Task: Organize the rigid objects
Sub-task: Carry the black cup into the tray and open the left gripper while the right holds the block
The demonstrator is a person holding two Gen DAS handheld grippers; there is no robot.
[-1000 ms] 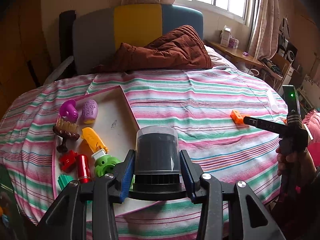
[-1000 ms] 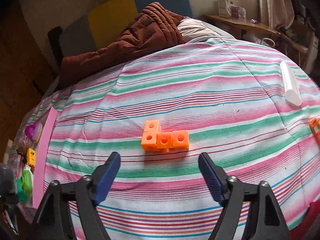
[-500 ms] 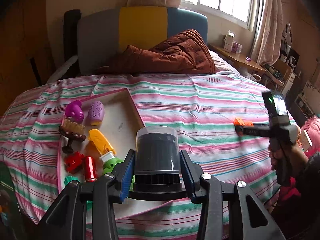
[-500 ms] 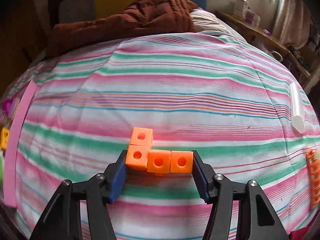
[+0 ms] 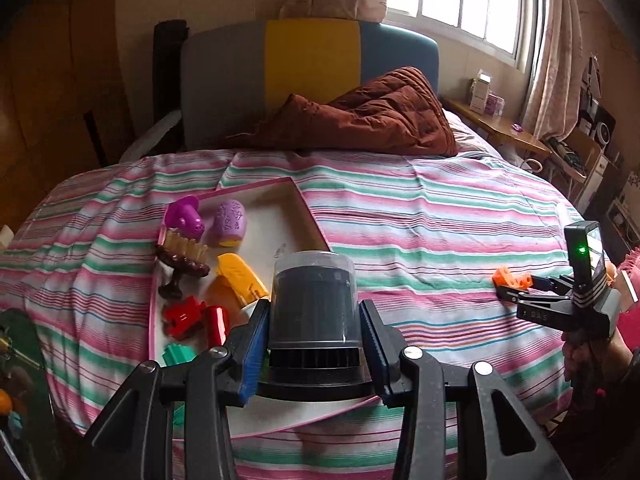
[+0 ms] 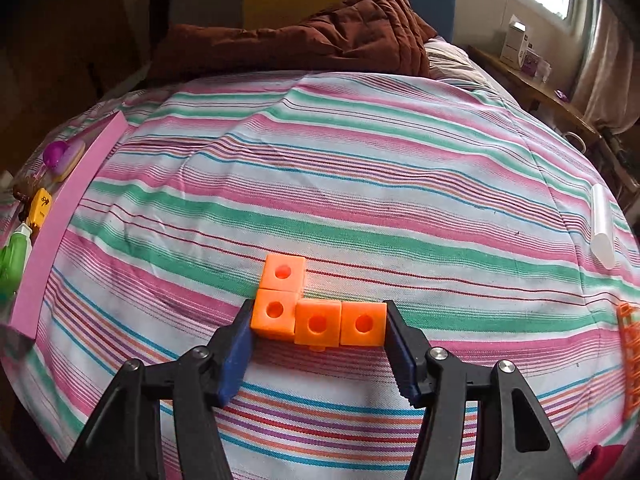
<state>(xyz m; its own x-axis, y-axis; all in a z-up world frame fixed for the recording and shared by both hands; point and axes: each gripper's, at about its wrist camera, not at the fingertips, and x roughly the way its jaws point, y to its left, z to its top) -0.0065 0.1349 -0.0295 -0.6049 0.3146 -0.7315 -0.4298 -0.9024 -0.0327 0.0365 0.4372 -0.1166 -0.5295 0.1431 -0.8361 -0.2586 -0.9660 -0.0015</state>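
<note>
My left gripper [image 5: 314, 354] is shut on a dark cylinder with a clear cap [image 5: 312, 308] and holds it over the near end of the pink-rimmed tray [image 5: 306, 206]. The tray holds several toys: a purple figure [image 5: 184, 216], a lilac egg [image 5: 230, 222], a brown brush [image 5: 182, 258], a yellow piece [image 5: 240, 276], red pieces [image 5: 194, 318]. My right gripper [image 6: 318, 344] is shut on an L-shaped orange block piece [image 6: 318, 316] on the striped bedspread; it also shows at the right in the left wrist view [image 5: 510, 280].
A brown quilt [image 5: 360, 120] lies at the headboard. A white tube [image 6: 602, 224] and an orange lattice piece [image 6: 630, 356] lie at the right edge of the bed. The tray's pink rim [image 6: 60, 216] is far left of the right gripper.
My right gripper moved forward and closed its jaws onto the orange block piece. My left gripper, still holding the cylinder, pulled back and rose slightly.
</note>
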